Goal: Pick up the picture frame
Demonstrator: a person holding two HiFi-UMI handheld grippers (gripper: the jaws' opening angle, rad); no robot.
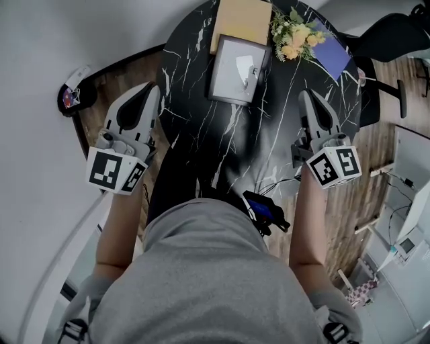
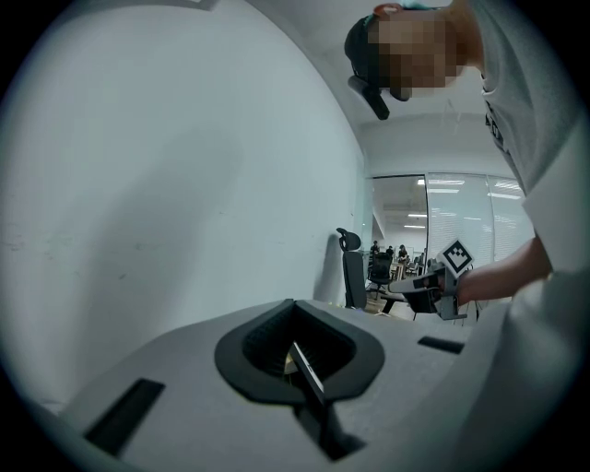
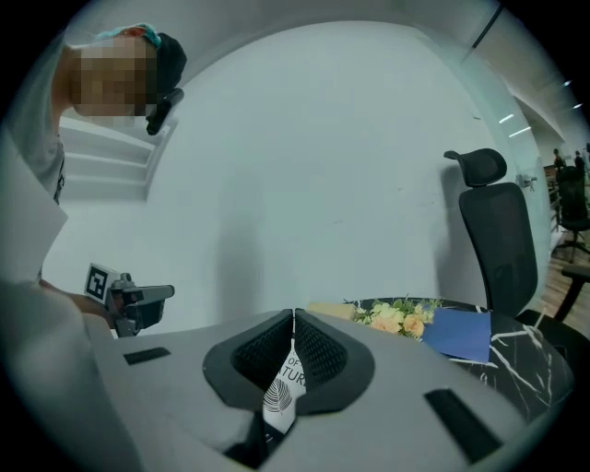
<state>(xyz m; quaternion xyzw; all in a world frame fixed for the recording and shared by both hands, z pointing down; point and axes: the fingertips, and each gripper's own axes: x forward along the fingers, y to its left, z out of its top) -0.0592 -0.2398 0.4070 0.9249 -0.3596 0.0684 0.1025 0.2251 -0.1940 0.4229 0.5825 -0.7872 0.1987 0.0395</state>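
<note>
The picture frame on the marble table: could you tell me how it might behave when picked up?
The picture frame looks rigid, with straight grey edges, so it probably will not flex. Its front may be glazed, so possibly fragile and slippery. Broad and thin, it could swing if gripped by one edge.

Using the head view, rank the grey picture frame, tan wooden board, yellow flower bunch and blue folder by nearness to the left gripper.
1. The grey picture frame, right of the left gripper.
2. The tan wooden board, beyond the frame.
3. The yellow flower bunch, right of the board.
4. The blue folder, farthest right.
</note>
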